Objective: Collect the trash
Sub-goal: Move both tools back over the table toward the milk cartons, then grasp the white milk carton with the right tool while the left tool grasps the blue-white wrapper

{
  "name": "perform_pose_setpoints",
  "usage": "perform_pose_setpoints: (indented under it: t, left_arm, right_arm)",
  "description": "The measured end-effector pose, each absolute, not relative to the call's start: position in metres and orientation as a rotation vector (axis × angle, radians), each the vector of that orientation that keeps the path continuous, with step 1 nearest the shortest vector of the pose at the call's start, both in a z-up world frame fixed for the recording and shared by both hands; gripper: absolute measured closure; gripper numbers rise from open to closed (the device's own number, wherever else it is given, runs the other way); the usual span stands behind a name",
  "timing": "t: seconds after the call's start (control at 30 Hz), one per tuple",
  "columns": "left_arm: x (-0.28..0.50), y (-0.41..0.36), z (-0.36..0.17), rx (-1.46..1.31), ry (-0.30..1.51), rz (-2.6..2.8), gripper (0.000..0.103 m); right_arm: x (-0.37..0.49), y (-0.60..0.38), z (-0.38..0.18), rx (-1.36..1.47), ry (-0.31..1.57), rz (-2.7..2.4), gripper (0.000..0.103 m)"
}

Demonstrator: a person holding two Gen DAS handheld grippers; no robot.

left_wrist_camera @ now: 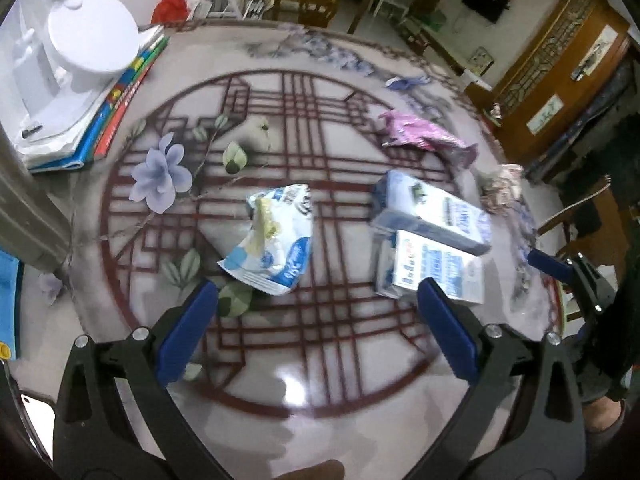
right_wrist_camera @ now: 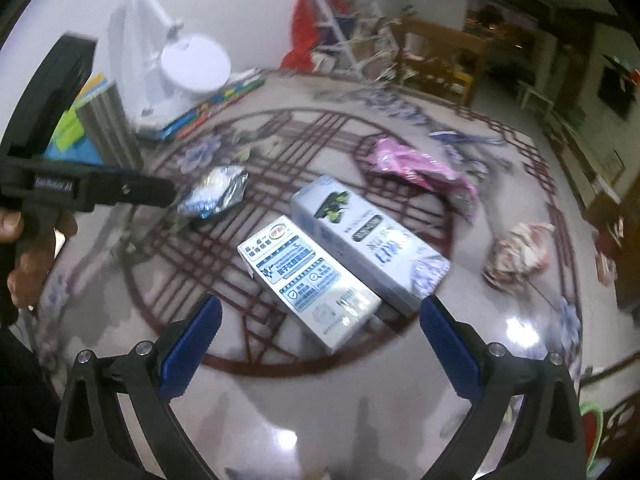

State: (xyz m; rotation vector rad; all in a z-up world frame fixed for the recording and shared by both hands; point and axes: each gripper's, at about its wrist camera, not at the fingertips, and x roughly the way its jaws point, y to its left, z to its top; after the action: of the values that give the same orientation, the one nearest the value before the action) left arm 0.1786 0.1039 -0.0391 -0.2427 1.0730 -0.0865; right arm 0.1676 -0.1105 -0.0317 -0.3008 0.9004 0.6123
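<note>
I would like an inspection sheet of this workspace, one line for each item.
Surface: round table with a red lattice and flower print, glossy, with light glare.
Job's things: blue-white wrapper; two cartons lying side by side, touching; pink wrapper; crumpled paper near the table's edge.
Clutter: white desk lamp standing on a stack of books.
Grippers: left gripper open, empty, above the table; right gripper open, empty, near the closer carton.
Cables: nothing seen.
Surroundings: wooden furniture, red cloth on a rack, a hand holding the left gripper.
</note>
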Motion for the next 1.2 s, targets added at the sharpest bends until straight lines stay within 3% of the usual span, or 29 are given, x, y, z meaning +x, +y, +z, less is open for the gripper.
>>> perform_pose_setpoints:
  t: [0.63, 0.9, 1.07, 1.13, 1.2]
  left_arm:
    - [0.228, 0.103, -0.080, -0.141, 1.113, 0.006, 0.006]
    - [0.230, 0.118, -0.097, -0.210, 1.154, 0.013, 0.006]
    - [0.227, 0.108, -0.102, -0.114, 1.169, 0.033, 0.024]
    - [0.225, 0.104, -0.100, -0.065, 1.168, 0.037, 0.044]
    - [0.224, 0.101, -0.099, -0.035, 1.169, 0.040, 0.052]
  right_arm:
    - [0.203, -0.084, -0.080, -0.372, 0.986, 0.734, 0.022]
    - [0.202, -0.077, -0.089, -0.387, 1.014, 0.752, 0.042]
    - [0.200, -0.083, -0.089, -0.349, 1.032, 0.729, 0.049]
    - [0.196, -0.088, -0.088, -0.328, 1.038, 0.719, 0.050]
    - [0.192, -0.093, -0.088, -0.306, 1.043, 0.706, 0.050]
